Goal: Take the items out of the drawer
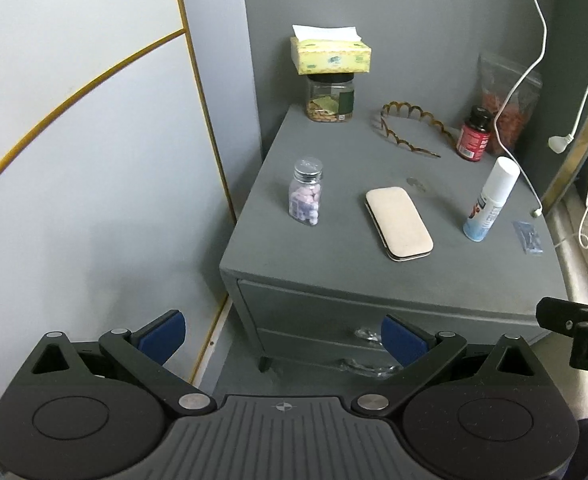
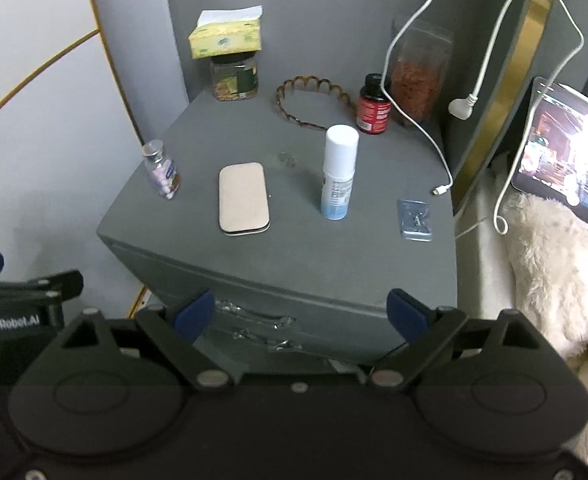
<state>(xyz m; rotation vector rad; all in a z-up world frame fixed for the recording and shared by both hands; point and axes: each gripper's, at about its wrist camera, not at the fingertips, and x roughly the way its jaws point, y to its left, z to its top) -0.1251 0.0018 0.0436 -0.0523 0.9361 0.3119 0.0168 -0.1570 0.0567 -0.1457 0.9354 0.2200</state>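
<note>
We hold both grippers high in front of the nightstand, the left gripper and right gripper each with fingers spread wide and nothing between them. Just beyond our fingertips both drawers look shut. The pill bottle, beige case and spray can stand farther ahead on top, so we judge the fetching finished or nearly so.

Two wrist cameras above one nightstand

Both look steeply down from near; the left view sits further left, sharing its top and drawer fronts.
</note>
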